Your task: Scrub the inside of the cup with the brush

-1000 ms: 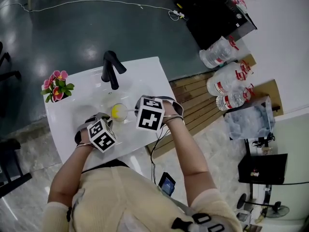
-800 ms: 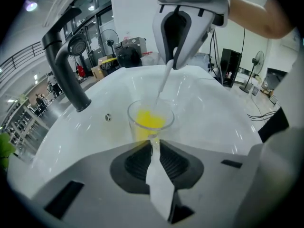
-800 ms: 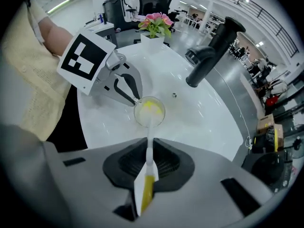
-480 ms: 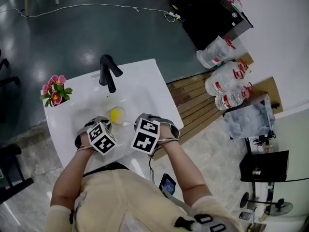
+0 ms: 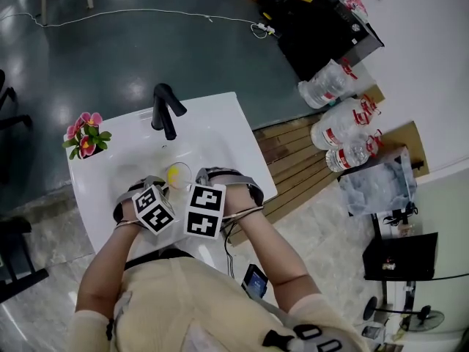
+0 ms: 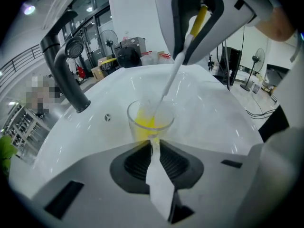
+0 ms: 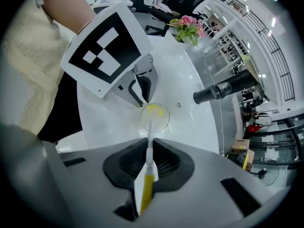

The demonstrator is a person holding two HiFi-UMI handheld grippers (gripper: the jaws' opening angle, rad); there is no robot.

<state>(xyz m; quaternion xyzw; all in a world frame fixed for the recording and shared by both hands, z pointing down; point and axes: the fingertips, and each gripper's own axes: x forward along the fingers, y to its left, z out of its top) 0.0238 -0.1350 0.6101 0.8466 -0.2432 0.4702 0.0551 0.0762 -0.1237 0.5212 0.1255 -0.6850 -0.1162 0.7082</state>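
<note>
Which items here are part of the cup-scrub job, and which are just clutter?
In the job:
cup, pinched at its rim by the left claw
brush, held in the right claw, head down in the cup
sink

Lying about:
faucet
potted flowers
water bottles on the floor

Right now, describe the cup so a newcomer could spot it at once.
Find the white sink with the black faucet; the cup sits in the basin on the person's side of that faucet. It is the only clear glass there, with a yellow-headed brush in it and the left gripper clamped on its rim.
</note>
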